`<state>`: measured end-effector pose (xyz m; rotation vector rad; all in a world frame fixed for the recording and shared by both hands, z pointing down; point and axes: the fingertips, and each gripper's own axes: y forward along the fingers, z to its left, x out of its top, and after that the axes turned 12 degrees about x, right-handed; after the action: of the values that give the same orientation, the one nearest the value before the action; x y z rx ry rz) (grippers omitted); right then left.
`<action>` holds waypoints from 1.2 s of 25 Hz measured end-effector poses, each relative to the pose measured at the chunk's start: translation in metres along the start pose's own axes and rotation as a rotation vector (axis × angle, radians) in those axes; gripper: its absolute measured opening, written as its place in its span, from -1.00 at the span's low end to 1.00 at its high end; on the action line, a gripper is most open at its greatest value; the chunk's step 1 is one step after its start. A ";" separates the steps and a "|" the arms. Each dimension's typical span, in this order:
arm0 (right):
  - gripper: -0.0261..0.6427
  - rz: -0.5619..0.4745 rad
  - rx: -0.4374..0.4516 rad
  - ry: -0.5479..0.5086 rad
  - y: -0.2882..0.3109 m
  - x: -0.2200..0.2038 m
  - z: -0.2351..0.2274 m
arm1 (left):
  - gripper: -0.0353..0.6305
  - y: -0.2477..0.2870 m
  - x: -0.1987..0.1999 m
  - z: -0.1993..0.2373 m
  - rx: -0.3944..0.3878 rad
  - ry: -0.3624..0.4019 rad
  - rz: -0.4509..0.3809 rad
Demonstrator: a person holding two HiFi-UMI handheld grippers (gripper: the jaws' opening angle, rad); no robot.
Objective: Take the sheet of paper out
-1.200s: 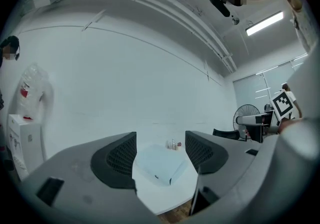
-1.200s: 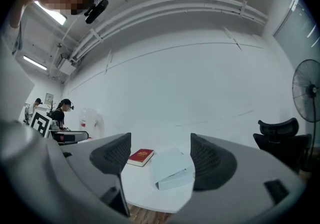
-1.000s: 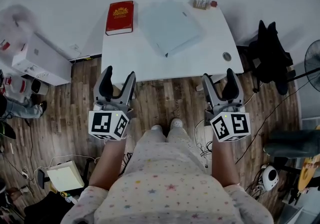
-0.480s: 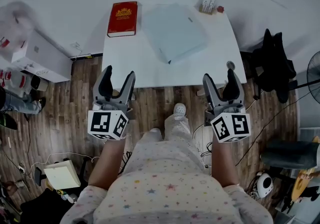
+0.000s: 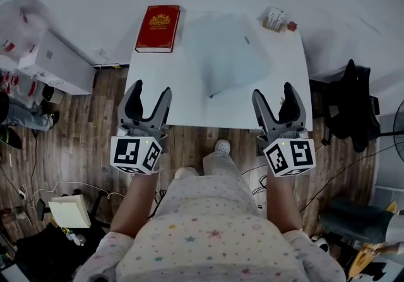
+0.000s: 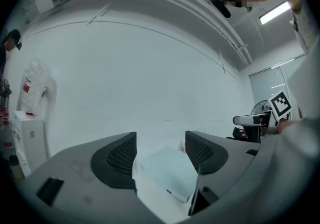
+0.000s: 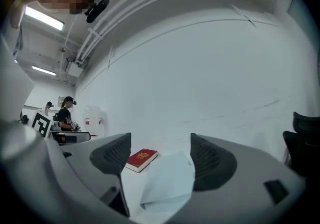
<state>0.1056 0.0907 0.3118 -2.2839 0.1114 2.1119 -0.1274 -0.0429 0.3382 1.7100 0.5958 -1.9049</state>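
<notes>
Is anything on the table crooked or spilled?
The pale blue folder lies turned at a slant on the white table, while the red book beside it sits nearly straight. Nothing looks spilled or broken.

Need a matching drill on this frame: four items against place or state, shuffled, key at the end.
Items:
1. red book
2. pale blue folder
3. small pale box
4. left gripper

Places or states:
A. far right corner of the table
B. jaws apart, holding nothing
C. far left corner of the table
D. middle of the table

Pairs: 1-C, 2-D, 3-A, 4-B
</notes>
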 end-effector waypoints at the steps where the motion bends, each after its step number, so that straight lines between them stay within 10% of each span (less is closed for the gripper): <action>1: 0.14 -0.001 0.010 0.000 0.006 0.002 -0.011 | -0.05 0.009 0.001 -0.005 0.008 0.000 -0.001; 15: 0.14 -0.013 0.158 -0.008 0.073 0.032 -0.125 | -0.05 0.108 0.000 -0.048 0.140 0.017 -0.007; 30: 0.14 -0.025 0.044 0.029 0.134 0.031 -0.134 | -0.05 0.188 0.009 -0.010 0.033 0.011 -0.001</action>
<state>0.2314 -0.0533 0.2952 -2.2793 0.1281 2.0435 -0.0012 -0.1828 0.3300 1.7424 0.5732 -1.9170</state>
